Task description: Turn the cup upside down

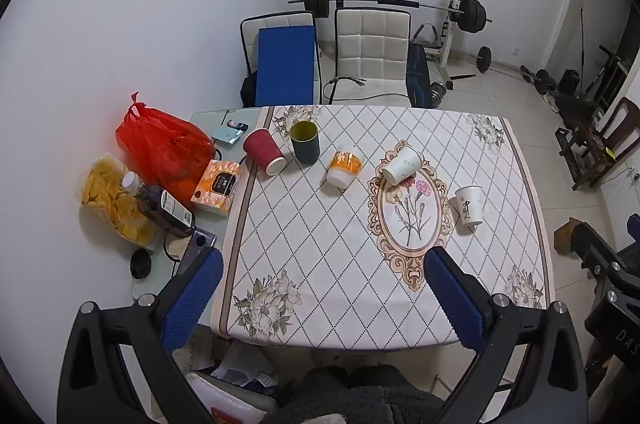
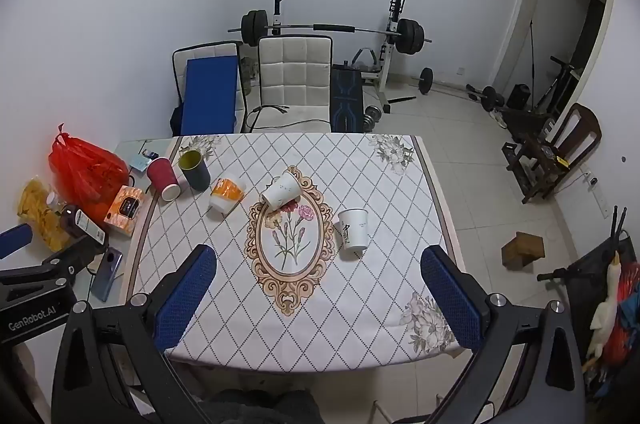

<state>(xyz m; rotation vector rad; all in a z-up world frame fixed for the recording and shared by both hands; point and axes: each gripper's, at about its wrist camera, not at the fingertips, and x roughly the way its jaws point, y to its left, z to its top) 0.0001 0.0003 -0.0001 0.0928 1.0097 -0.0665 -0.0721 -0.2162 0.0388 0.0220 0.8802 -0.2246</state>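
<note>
Several cups sit on the patterned tablecloth [image 1: 320, 244]. A dark green cup [image 1: 305, 142] stands upright with its mouth up. A red ribbed cup [image 1: 264, 152], an orange and white cup [image 1: 343, 168] and a white paper cup [image 1: 402, 165] are tilted or upside down. A white cup with black writing [image 1: 469, 205] stands mouth down. They also show in the right wrist view: green [image 2: 194, 165], red [image 2: 163, 174], orange [image 2: 226, 195], white [image 2: 281, 190], lettered [image 2: 353, 229]. My left gripper [image 1: 324, 272] and right gripper [image 2: 318, 262] are open and empty, above the table's near edge.
On the table's left strip lie a red plastic bag [image 1: 164, 148], a bag of chips [image 1: 114, 202], a dark bottle [image 1: 160, 206], an orange box [image 1: 218, 187] and a phone [image 2: 106, 274]. Two chairs [image 1: 372, 56] and a barbell rack [image 1: 452, 20] stand behind the table.
</note>
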